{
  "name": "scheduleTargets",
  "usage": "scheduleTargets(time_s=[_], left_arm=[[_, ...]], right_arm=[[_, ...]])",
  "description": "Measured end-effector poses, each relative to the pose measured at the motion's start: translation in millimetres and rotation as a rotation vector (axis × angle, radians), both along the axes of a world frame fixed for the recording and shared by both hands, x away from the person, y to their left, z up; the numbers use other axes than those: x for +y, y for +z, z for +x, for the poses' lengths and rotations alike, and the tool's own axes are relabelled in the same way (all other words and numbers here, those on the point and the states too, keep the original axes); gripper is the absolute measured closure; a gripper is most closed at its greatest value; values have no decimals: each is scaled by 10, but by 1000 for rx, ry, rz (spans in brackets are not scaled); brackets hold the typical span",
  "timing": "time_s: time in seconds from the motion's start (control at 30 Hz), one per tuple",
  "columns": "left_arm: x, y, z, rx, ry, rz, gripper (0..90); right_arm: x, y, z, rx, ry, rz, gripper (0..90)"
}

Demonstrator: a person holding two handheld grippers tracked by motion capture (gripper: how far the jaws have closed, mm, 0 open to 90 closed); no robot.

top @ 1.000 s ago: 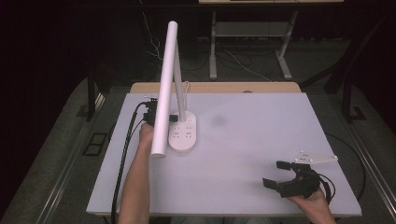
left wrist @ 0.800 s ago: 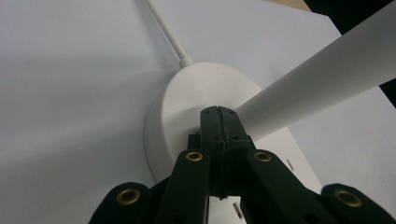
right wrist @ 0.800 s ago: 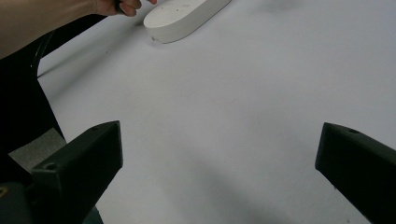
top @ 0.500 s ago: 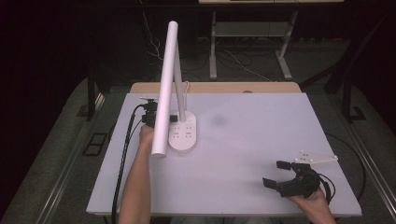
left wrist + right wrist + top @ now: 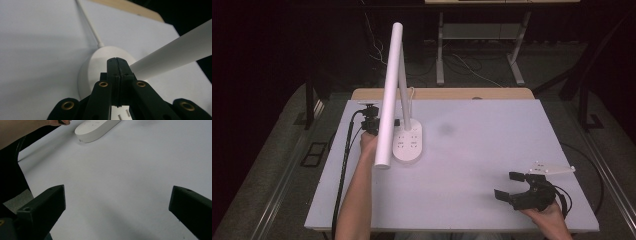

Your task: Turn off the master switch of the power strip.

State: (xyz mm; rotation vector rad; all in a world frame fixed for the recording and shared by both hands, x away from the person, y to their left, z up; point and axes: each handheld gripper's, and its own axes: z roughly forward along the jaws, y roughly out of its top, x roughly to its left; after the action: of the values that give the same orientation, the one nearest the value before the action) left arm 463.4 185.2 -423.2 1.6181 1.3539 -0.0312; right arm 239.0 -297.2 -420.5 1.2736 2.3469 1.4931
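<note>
Your left gripper [image 5: 117, 62] squeezed tight, nothing inside, right at lamp base [image 5: 408, 145]; press buttons softly, straight down. Right gripper [image 5: 517, 186] wide apart, resting; keep away from lamp

A white desk lamp [image 5: 408, 142] stands just to the right of my left tongs [image 5: 371, 120], its oval base right beyond their closed tips. Its long tubular head [image 5: 388, 95] leans over them, towards me. A thin white cord [image 5: 87, 22] runs from the base away to the far edge. The lamp is well apart from my right tongs [image 5: 508, 185], which have bare white tabletop [image 5: 472, 150] between their spread jaws. Past the table's wooden far strip [image 5: 447, 93], cables [image 5: 467, 65] lie on the floor by a metal frame [image 5: 482, 35].
</note>
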Motion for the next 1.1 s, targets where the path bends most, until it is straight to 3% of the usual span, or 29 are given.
scheduleTargets(time_s=[0.23,0.43,0.57,0.63,0.9,1.0,1.1], left_arm=[[99,149,-70,-33,6,42,877],[168,296,-156,-84,-13,66,877],[207,393,-238,-121,3,70,846],[227,439,-293,-154,6,91,744],[296,529,-513,-214,-38,92,276],[323,531,-606,-234,-33,70,177],[323,524,-701,-240,-44,109,113]], right_arm=[[4,-2,2,-3,-6,1,2],[-4,-2,2,-3,-9,-2,2],[-8,2,1,-3,-14,0,2],[-8,1,2,-3,-14,1,3],[-3,2,9,-4,-18,8,2],[0,3,10,-8,-16,6,2],[-5,2,8,-6,-15,5,2]])
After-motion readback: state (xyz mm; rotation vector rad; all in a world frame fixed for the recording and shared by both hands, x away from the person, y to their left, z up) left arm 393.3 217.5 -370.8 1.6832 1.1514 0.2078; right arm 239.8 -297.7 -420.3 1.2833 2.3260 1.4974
